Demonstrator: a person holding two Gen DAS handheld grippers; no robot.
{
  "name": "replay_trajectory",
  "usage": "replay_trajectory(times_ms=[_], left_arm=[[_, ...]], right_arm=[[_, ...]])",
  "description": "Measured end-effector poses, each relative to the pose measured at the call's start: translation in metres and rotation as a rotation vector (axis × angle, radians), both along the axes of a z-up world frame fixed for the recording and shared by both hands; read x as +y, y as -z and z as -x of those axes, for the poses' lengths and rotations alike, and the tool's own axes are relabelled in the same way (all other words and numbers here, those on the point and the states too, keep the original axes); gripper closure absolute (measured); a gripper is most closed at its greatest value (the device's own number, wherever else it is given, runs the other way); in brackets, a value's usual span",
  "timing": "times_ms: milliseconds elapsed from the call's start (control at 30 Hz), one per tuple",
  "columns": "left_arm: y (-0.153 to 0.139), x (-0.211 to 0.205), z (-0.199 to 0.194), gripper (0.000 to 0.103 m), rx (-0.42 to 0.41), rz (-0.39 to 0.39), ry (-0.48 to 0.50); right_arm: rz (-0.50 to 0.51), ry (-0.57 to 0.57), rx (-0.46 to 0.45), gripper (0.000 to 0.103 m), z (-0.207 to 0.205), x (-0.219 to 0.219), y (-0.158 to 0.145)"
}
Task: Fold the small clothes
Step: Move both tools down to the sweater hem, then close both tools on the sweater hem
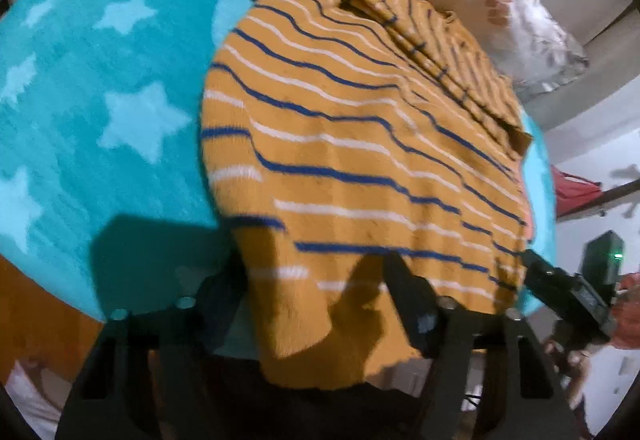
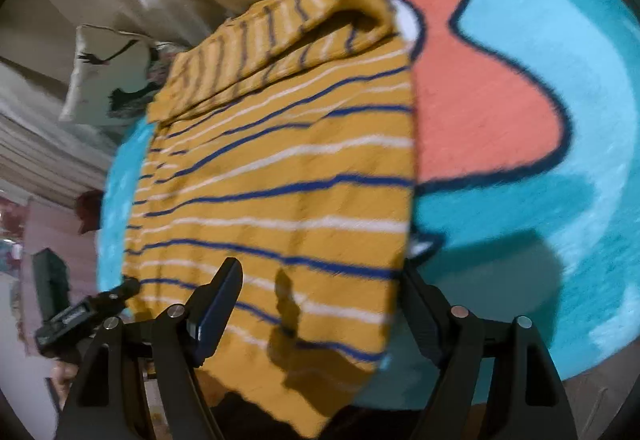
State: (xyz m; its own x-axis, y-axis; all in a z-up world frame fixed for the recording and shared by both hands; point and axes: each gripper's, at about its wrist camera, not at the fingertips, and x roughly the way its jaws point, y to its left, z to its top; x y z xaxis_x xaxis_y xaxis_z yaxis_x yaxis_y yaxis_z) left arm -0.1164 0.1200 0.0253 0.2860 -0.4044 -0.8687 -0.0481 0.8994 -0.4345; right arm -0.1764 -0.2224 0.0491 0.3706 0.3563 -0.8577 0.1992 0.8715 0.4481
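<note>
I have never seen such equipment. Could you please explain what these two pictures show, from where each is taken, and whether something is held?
There is no robot here. A person holds a two-finger grasping tool in each hand, and each tool carries a wide-angle camera looking along its fingers. One picture is from the left tool, the other from the right tool. The black prongs at the bottom are their fingers. A mustard garment with blue and white stripes lies on a turquoise rug with pale stars, and a pillow is behind. The garment's near hem sits between both tools' fingers, but they stand wide apart, so nothing is pinched.
</note>
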Motion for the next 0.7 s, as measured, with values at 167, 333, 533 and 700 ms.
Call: replay_trajectory(times_ms=[167,333,533,700], left_arm=[[0.011,0.008,0.006,0.062,0.023,0.185,-0.019],[0.018,0.018,0.002,0.057,0.032,0.289,-0.078],[0.014,0.007,-0.007,0.053,0.009,0.256,-0.049],[0.018,0.007,-0.019,0.091,0.048,0.188,-0.082]], right_arm=[[-0.160,-0.007,-0.002,0.037,0.011,0.000,0.010],[-0.226,0.004,-0.010,0.039,0.017,-0.004,0.015],[-0.285,0.008,-0.012,0.039,0.023,-0.002,0.020],[-0.198,0.023,0.008,0.082,0.019,0.003,0.022]])
